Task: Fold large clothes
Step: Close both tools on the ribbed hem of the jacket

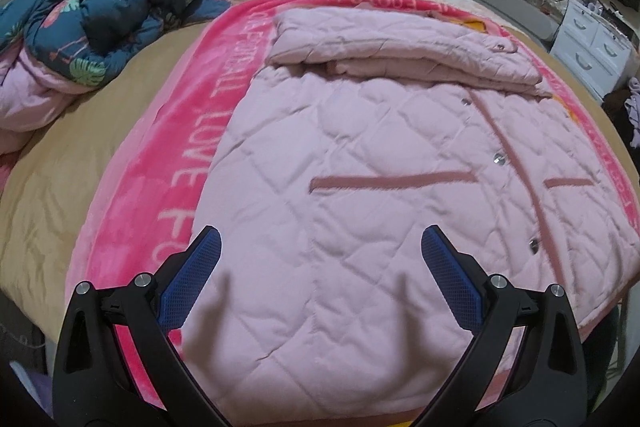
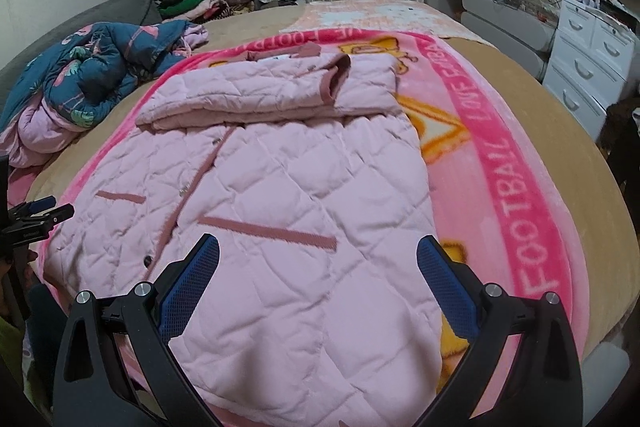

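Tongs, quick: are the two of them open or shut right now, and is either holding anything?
Left tongs: open, holding nothing, above the pink quilted jacket.
Right tongs: open, holding nothing, above the same jacket.

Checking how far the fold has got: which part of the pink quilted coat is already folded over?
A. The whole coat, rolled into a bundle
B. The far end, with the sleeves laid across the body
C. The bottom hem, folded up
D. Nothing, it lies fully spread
B: the coat has its sleeves laid across the far end, while the near hem lies flat on the blanket.
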`<state>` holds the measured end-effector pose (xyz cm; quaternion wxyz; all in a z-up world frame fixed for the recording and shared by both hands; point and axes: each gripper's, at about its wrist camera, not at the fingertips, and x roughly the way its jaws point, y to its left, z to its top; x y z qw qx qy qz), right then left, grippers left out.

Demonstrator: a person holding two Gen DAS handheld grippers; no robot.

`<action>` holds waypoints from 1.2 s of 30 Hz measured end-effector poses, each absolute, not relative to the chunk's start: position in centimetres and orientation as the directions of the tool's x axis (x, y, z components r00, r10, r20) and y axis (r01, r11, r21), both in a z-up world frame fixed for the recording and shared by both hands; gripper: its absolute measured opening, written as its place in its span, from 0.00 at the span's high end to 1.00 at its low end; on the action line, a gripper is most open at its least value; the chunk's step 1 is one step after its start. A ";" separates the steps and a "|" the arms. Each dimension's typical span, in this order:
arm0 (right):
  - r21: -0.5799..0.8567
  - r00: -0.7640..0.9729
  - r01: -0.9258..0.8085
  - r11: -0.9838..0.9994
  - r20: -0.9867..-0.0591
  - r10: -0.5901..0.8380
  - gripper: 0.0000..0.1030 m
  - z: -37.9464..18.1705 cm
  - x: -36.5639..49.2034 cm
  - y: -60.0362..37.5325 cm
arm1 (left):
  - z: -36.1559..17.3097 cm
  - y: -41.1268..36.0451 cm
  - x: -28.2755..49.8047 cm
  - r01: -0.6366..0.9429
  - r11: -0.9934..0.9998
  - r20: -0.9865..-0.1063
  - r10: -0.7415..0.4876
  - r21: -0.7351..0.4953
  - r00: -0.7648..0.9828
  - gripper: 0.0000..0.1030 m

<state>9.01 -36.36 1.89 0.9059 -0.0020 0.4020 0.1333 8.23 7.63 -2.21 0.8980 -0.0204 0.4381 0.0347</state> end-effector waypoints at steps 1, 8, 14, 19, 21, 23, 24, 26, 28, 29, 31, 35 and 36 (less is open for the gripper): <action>0.098 0.637 -0.239 0.966 -0.735 0.232 0.04 1.5 8.9 -36.5 | -2.5 8.0 8.0 -0.084 0.996 -0.791 0.048 -0.005 0.611 0.09; 0.095 0.604 -0.215 0.972 -0.769 0.209 0.04 -0.5 8.0 -38.0 | -4.3 10.3 7.0 -0.124 0.992 -0.813 0.073 0.001 0.577 0.09; 0.122 0.560 -0.178 0.976 -0.803 0.202 0.04 -2.5 6.7 -40.0 | -5.5 11.8 5.8 -0.139 0.990 -0.832 0.075 -0.003 0.550 0.09; 0.158 0.502 -0.133 0.979 -0.840 0.204 0.04 -5.1 5.5 -41.6 | -6.4 12.7 5.0 -0.146 0.989 -0.844 0.053 -0.030 0.534 0.09; 0.209 0.484 -0.122 0.970 -0.841 0.242 0.04 -6.0 5.0 -42.1 | -6.6 13.0 4.7 -0.146 0.988 -0.846 0.045 -0.039 0.531 0.09; 0.231 0.480 -0.124 0.965 -0.837 0.262 0.04 -6.3 4.6 -42.3 | -6.7 13.1 4.4 -0.142 0.988 -0.849 0.029 -0.055 0.528 0.09; 0.237 0.480 -0.127 0.963 -0.835 0.268 0.04 -6.3 4.4 -42.3 | -6.8 13.2 4.2 -0.140 0.988 -0.850 0.024 -0.059 0.527 0.09; 0.255 0.477 -0.130 0.958 -0.831 0.285 0.04 -6.6 4.2 -42.5 | -6.9 13.2 3.8 -0.133 0.989 -0.851 0.018 -0.062 0.526 0.09; 0.288 0.469 -0.123 0.950 -0.827 0.311 0.04 -7.1 4.0 -43.0 | -7.1 13.2 3.5 -0.131 0.989 -0.853 0.005 -0.074 0.523 0.09; 0.293 0.469 -0.126 0.948 -0.824 0.317 0.04 -7.2 3.9 -43.0 | -7.4 13.4 3.2 -0.133 0.987 -0.855 -0.010 -0.092 0.518 0.09; 0.289 0.467 -0.140 0.947 -0.824 0.321 0.05 -7.2 3.6 -42.9 | -7.7 13.5 3.0 -0.136 0.984 -0.858 -0.028 -0.114 0.513 0.09; 0.313 0.472 -0.150 0.938 -0.811 0.346 0.14 -7.2 3.1 -42.9 | -8.6 13.8 2.7 -0.154 0.972 -0.860 -0.077 -0.177 0.505 0.09; 0.324 0.471 -0.154 0.933 -0.806 0.358 0.21 -7.2 3.1 -42.9 | -8.7 13.8 2.8 -0.155 0.971 -0.859 -0.080 -0.181 0.505 0.09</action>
